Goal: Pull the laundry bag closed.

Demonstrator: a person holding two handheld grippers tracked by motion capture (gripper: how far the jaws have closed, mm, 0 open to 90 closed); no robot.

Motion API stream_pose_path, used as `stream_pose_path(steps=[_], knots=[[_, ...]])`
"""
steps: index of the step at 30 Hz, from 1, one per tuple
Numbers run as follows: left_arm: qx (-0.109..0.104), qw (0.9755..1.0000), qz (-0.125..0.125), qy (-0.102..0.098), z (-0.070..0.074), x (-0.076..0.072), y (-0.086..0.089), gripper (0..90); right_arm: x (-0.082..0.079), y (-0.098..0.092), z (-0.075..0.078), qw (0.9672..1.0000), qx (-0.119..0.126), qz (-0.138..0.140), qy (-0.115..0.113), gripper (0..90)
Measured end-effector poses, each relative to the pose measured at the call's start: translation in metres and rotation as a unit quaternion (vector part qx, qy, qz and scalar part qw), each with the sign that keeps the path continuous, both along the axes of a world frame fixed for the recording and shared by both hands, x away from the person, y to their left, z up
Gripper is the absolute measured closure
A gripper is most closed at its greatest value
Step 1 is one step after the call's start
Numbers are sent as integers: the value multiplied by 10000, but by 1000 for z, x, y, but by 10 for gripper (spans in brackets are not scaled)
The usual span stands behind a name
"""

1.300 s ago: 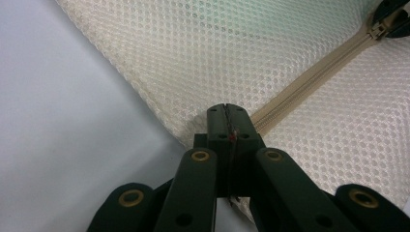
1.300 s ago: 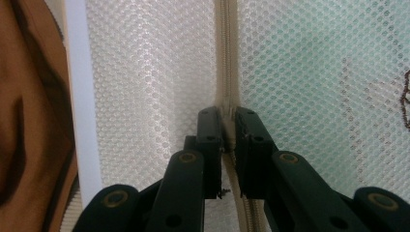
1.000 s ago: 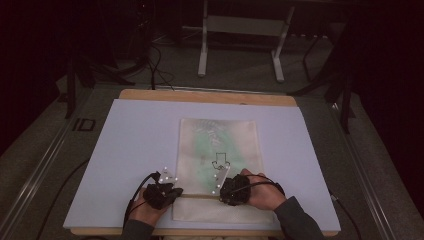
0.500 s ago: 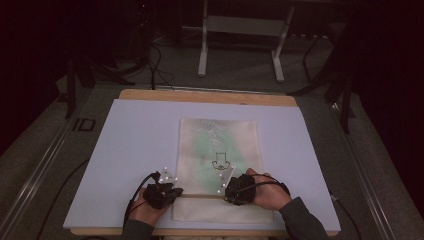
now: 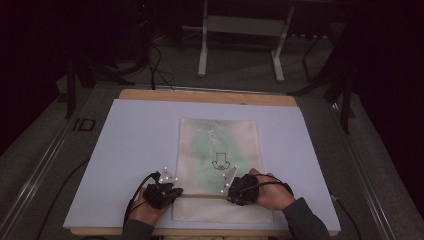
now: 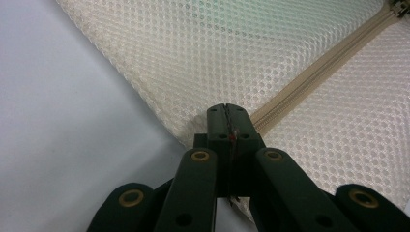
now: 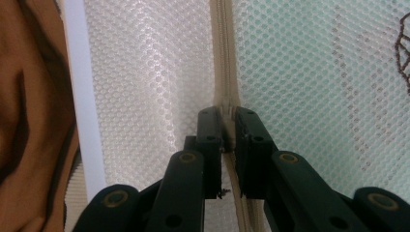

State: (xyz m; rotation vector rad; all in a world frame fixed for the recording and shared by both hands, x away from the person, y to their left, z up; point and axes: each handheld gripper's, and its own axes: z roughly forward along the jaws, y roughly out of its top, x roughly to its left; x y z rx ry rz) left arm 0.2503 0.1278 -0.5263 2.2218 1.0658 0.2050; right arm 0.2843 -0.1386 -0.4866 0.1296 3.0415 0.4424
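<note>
Mesh bag (image 5: 218, 150): I see it lying flat on the white sheet (image 5: 135, 140) that covers the table, near the person's edge, long side running away from me. A green tint shows through the netting and a small dark drawing sits near its middle.
Zipper (image 5: 200, 195): it runs across the bag close to the near end, between my two grippers. In the left gripper view it shows as a beige band (image 6: 314, 72) leading off to the upper right.
Left gripper (image 5: 172, 191): I have it at the bag's left edge, at the zipper's end. In its own view (image 6: 226, 108) the jaws are pressed together with only a hairline between them, pinching the mesh edge where the zipper tape ends.
Right gripper (image 5: 231, 192): it sits on the zipper line further right. In its own view (image 7: 227, 112) the jaws stand close, clamped on a small beige piece of the zipper (image 7: 223, 58), probably the slider or pull, though I can't tell which.
Hands: the left hand (image 5: 145, 212) and right hand (image 5: 272, 195) each wrap a gripper body, low over the sheet.
</note>
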Motion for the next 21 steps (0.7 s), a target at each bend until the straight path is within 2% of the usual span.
stream_pose_path(steps=[21], knots=[[-5, 10000, 6, 3, 0, 0, 0, 895, 1, -17, 3, 9999, 17, -125, 31, 822]])
